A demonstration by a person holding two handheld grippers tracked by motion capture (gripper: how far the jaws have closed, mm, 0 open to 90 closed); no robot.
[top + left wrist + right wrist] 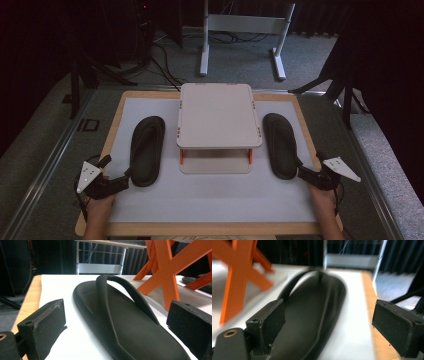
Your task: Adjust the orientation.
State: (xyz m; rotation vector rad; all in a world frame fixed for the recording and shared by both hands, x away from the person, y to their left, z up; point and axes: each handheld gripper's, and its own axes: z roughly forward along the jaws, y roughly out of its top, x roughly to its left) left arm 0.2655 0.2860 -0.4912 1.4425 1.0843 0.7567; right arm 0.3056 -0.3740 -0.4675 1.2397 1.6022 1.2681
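Observation:
Two black flip-flops lie flat on the white mat, the left flip-flop and the right flip-flop, one on each side of a white two-level shelf with orange supports. My left gripper sits at the heel of the left one. In the left gripper view that flip-flop runs away between the wide-apart pads, and the left gripper is open with its pads clear of the sole. My right gripper is at the heel of the right sandal. In the right gripper view the right gripper is open over the blurred flip-flop.
The mat lies on a wooden board with a metal-framed floor area around it. An orange cross brace of the shelf stands close beside the left flip-flop. A white stand and cables lie beyond the board.

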